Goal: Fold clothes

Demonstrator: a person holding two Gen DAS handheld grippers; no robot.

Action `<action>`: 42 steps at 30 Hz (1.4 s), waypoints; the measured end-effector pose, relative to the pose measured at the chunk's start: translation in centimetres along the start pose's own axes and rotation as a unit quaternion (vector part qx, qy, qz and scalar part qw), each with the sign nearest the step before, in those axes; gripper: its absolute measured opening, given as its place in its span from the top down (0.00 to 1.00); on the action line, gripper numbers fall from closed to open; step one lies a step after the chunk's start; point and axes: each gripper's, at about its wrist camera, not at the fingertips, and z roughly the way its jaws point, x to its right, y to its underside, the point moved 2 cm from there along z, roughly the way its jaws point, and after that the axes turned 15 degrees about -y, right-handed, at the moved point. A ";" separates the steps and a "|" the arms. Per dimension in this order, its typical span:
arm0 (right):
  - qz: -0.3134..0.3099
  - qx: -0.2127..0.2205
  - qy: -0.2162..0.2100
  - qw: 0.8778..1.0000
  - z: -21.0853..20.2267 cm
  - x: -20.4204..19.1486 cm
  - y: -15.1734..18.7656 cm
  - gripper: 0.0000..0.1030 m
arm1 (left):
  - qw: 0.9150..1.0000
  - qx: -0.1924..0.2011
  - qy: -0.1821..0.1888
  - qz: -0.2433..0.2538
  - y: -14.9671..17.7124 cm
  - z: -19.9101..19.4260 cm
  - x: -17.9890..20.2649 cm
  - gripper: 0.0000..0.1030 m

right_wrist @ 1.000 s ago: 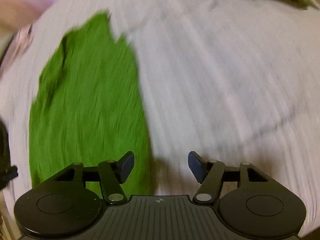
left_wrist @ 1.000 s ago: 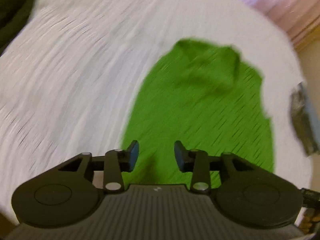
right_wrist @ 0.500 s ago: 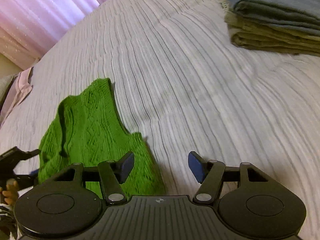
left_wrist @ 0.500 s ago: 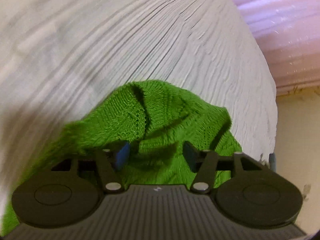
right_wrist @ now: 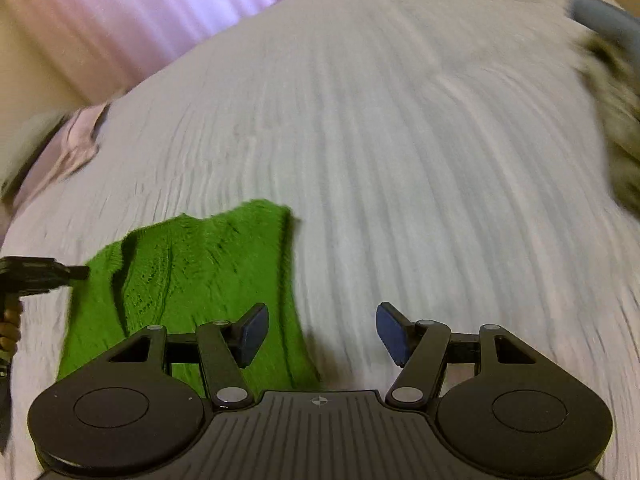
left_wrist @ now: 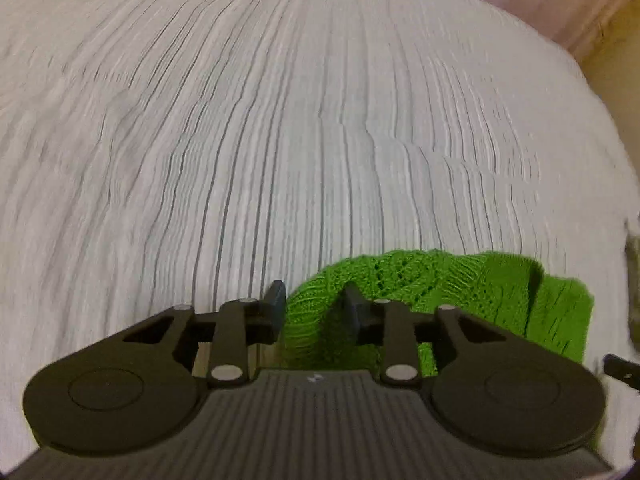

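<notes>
Left wrist view: green knit sweater (left_wrist: 440,292) bunched on the bed (left_wrist: 280,120).
Left gripper (left_wrist: 316,300) jaws opening, knit between them; right gripper (right_wrist: 320,330) jaws wide apart, holding nothing.

Left gripper (left_wrist: 315,300): matte black, ribbed grey housing, round discs at 8 and 4 o'clock, silver pivot screws. Right gripper (right_wrist: 321,330): same build, dark blue pads on fingers (right_wrist: 251,334).

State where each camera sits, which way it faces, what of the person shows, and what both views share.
Left wrist: on the left gripper, angled down over the white bedspread; green knit garment bunched between its opening jaws.
Right wrist: on the right gripper, open, beside the garment's edge; a hand shows at far left.
Shared: garment, bedspread.
</notes>
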 end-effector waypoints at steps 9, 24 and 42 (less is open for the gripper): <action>-0.054 -0.003 -0.064 0.997 3.9 -0.7 -2.1 0.39 | 0.996 0.023 0.067 -0.056 1.8 -0.8 -2.3 0.57; 0.025 0.005 -0.079 0.997 7.0 0.7 -1.7 0.39 | 0.975 -0.037 0.195 -0.101 4.6 0.2 -0.5 0.64; 0.032 0.012 -0.085 0.996 5.9 1.5 -1.5 0.39 | 0.956 0.002 0.244 -0.162 5.0 -2.1 -4.7 0.62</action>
